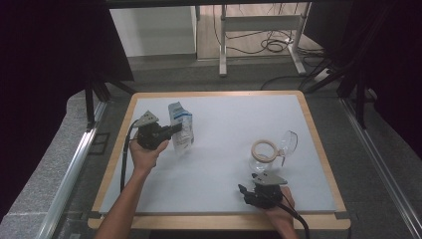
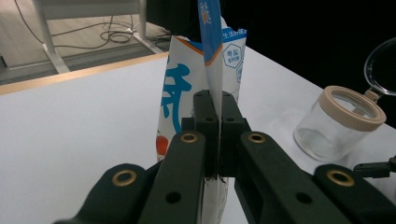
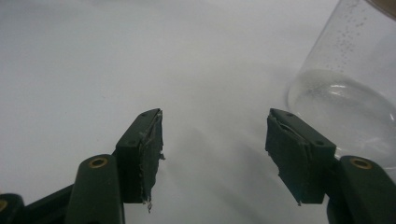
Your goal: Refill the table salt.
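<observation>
While cables are trailing on the floor behind the table [image 1: 318, 149], left gripper [image 1: 171, 130] is clamping the pouch [image 1: 181, 128], right gripper [image 1: 242, 190] is gaping beside the jar [image 1: 263, 158].

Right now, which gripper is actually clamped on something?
The left gripper: its jaws are shut on the edge of the blue-and-white pouch, holding it upright. The right gripper stands open on bare table beside the glass jar, gripping nothing.

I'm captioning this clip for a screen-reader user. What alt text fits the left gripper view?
The left gripper is clamped shut on the edge of an upright white-and-blue pouch standing on a white table. To the right stands a clear glass jar with a tan rim, its hinged lid swung open.
</observation>
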